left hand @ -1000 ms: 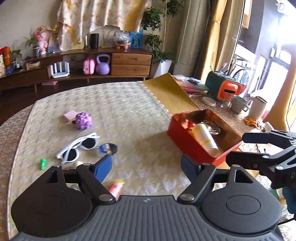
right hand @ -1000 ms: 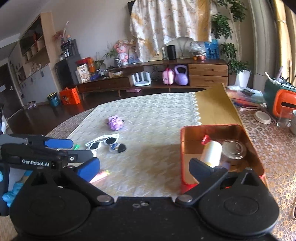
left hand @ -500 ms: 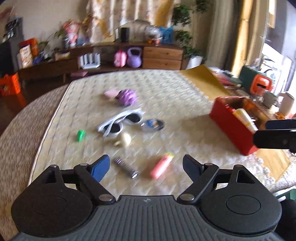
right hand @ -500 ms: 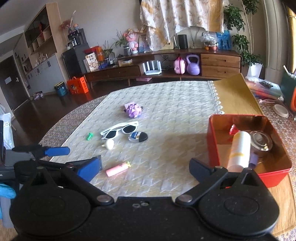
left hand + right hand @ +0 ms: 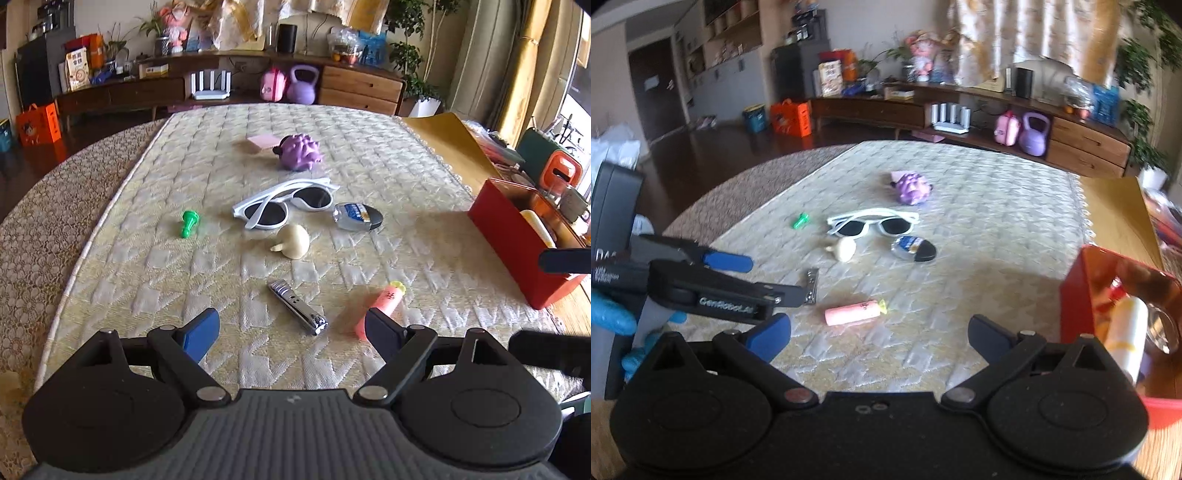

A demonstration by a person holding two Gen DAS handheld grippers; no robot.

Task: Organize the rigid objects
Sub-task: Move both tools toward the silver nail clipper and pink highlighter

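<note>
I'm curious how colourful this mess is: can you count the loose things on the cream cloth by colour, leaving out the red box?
Pink: 2, block, tube
Purple: 1, spiky toy
White: 1, sunglasses
Green: 1, peg
Cream: 1, knob
Silver: 1, nail clipper
Clear and black: 1, small bottle
Total: 8

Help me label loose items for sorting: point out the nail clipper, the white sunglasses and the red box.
nail clipper [image 5: 297,307], left wrist view, middle of its metal body.
white sunglasses [image 5: 266,213], left wrist view, on the nearer dark lens.
red box [image 5: 506,245], left wrist view, on its outer side wall.
</note>
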